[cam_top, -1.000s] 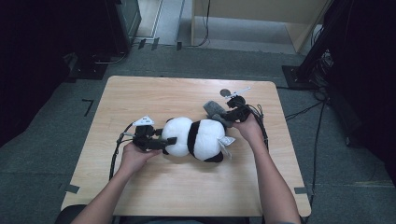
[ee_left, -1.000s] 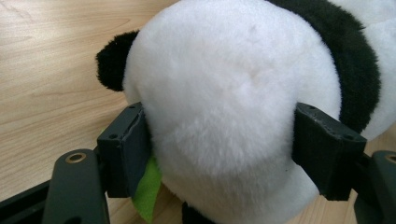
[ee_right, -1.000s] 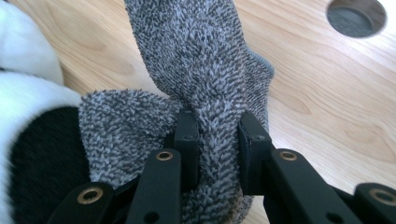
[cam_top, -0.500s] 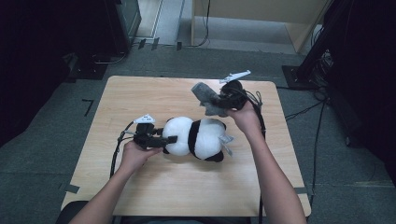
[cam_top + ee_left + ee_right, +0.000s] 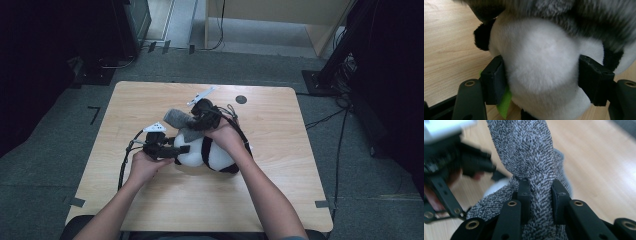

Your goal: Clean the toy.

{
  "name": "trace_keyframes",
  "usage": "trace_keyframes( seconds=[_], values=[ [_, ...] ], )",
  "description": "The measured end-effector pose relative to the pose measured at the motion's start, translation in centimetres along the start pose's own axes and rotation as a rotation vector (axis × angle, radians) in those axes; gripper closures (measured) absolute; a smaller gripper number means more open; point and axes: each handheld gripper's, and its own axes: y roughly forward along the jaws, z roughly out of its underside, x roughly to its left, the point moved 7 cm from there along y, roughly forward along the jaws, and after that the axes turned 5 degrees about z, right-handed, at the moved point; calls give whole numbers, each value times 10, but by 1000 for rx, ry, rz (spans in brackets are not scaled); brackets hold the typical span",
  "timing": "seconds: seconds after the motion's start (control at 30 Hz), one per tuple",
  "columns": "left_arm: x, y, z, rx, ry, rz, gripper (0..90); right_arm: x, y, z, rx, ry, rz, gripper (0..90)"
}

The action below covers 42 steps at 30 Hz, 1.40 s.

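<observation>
plush toy [image 5: 207, 152]: black-and-white stuffed animal, lying on its side near the middle of the wooden surface [image 5: 150, 100], a scrap of green felt showing under it in the left gripper view.

left hand-held gripper [image 5: 182, 149]: at the toy's left end, level with the surface; jaws clamped on the round white head [image 5: 541, 67], one pad pressing each side. judged role: anchor that keeps the toy from sliding.

grey cloth [image 5: 181, 120]: fuzzy knit piece, scarf-like, one end lifted above the toy, the rest trailing onto the toy's body.

right hand-held gripper [image 5: 195, 120]: above the toy's upper side, jaws pinched tight on a bunched fold of the cloth [image 5: 540, 195].

step in hand, as judged: dressing or wrapping the toy with the cloth while its head is held.

next move calls for: the cloth carried across the toy toward the neck without losing the pinch, the left grip kept firm, slack watched so the fold does not slip free.
</observation>
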Motion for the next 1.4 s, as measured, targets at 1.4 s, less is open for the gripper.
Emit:
trace_keyframes(
  seconds=[1.4],
  values=[
    [1,1,0,-15,-2,13,297,-118,-23,144,46,371,150,761]
  ],
)
